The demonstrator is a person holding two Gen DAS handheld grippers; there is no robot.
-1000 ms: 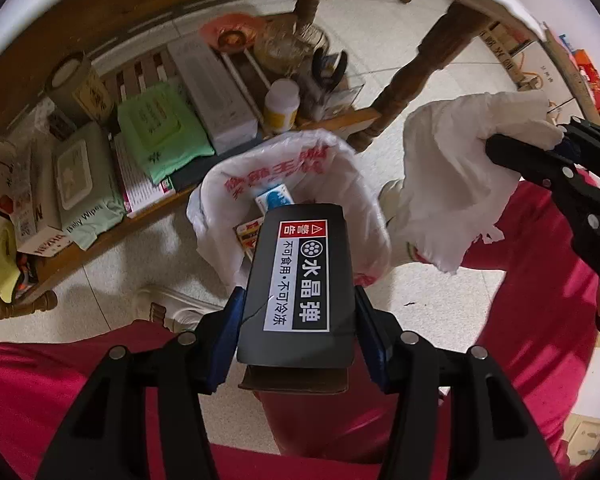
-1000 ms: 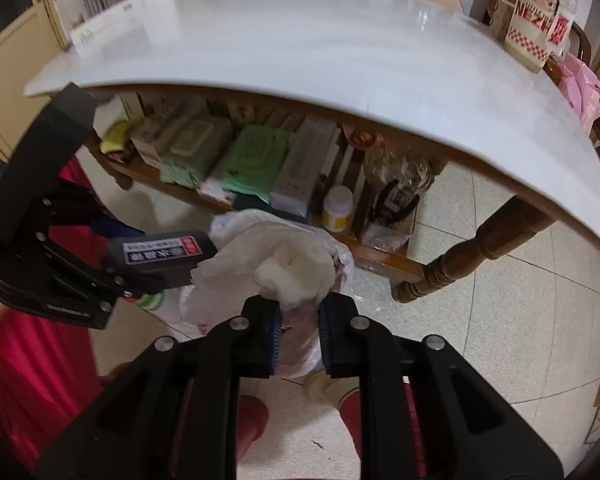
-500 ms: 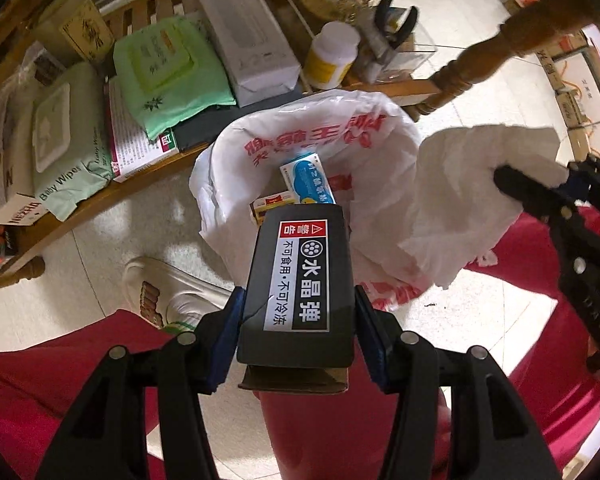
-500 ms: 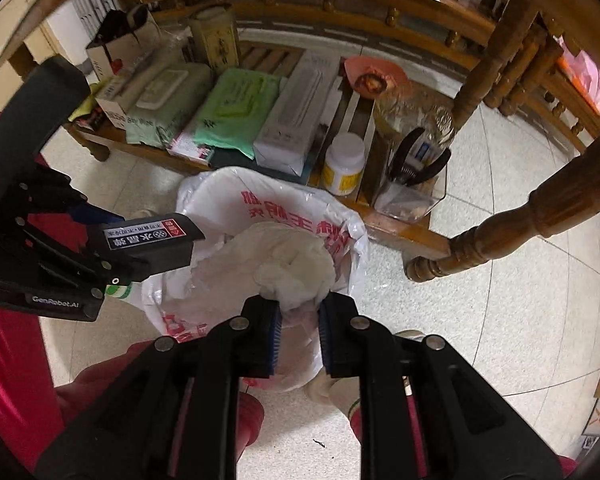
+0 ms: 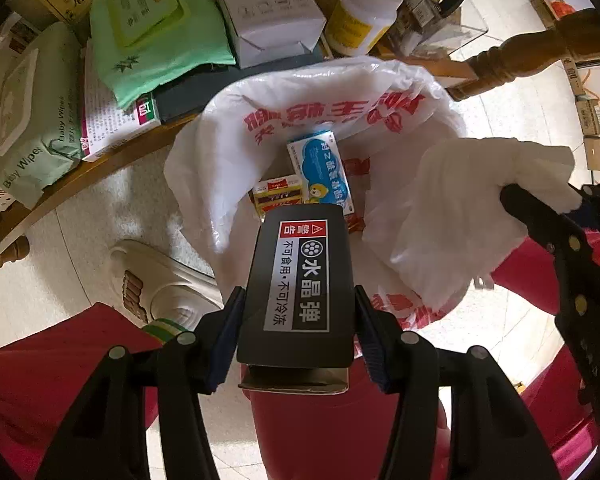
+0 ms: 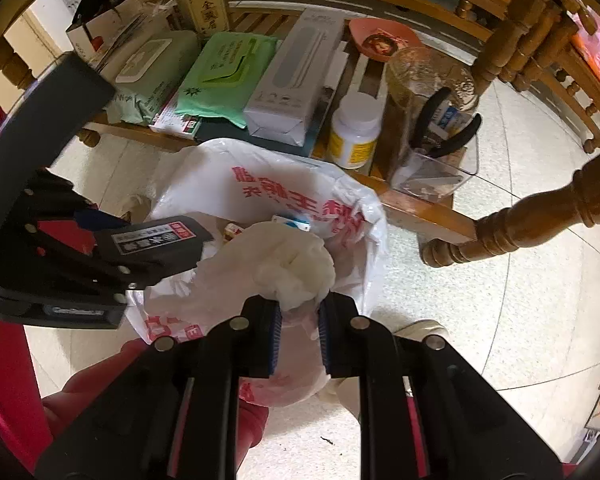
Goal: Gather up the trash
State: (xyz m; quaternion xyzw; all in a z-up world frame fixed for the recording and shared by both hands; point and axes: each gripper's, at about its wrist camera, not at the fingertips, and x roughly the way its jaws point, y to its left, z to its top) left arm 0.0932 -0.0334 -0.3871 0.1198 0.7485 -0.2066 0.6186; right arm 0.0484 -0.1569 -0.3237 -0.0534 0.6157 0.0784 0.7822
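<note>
My left gripper (image 5: 296, 320) is shut on a black box (image 5: 302, 276) with a red warning label, held over the near rim of an open white plastic bag (image 5: 300, 100) with red print. The bag holds a blue and white box (image 5: 322, 170) and a small red and yellow box (image 5: 278, 196). My right gripper (image 6: 298, 320) is shut on a wad of white tissue (image 6: 292, 264), held over the bag's (image 6: 260, 176) right side. The tissue (image 5: 484, 188) and the black box (image 6: 156, 240) each show in the other view.
A low wooden shelf (image 6: 416, 208) behind the bag carries wipes packs (image 5: 148, 36), a white carton (image 5: 268, 4), a pill bottle (image 5: 360, 16) and a clear holder with pliers (image 6: 440, 148). A turned table leg (image 6: 520, 220) stands right. A white slipper (image 5: 156, 280) and red trousers (image 5: 52, 380) lie below.
Both grippers have moved down and closer to the bag's mouth. The black box and the tissue now hang right over the opening. Both grips are unchanged.
</note>
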